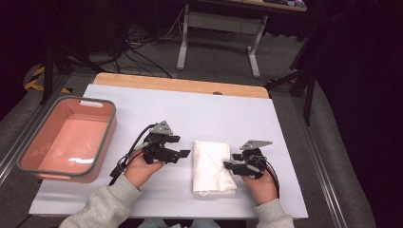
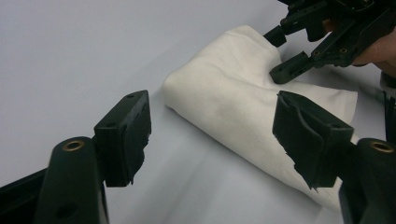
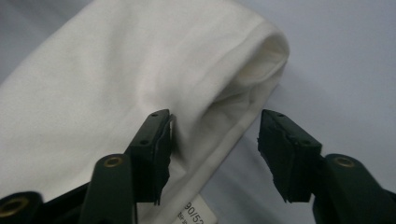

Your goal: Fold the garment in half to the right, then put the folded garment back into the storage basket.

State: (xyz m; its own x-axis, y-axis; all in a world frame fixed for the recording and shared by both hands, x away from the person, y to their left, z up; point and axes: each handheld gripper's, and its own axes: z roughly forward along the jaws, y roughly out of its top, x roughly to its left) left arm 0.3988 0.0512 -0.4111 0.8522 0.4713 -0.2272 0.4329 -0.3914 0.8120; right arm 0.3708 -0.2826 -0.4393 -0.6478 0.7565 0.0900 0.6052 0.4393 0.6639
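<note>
A: What's at the left of the counter [image 1: 142,102]?
B: A pink bin [image 1: 28,156] with a grey rim, hanging partly over the edge.
A: And beyond?
B: A desk frame [image 1: 221,23] and cables [image 1: 138,54] on the floor.

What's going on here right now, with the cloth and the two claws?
A person holds a claw in each hand over a folded white cloth on the white table. The right claw is open with its jaws set around the cloth's right edge, not yet closed. The left claw is open just beside the cloth's left side. A pink bin sits at the left.
</note>
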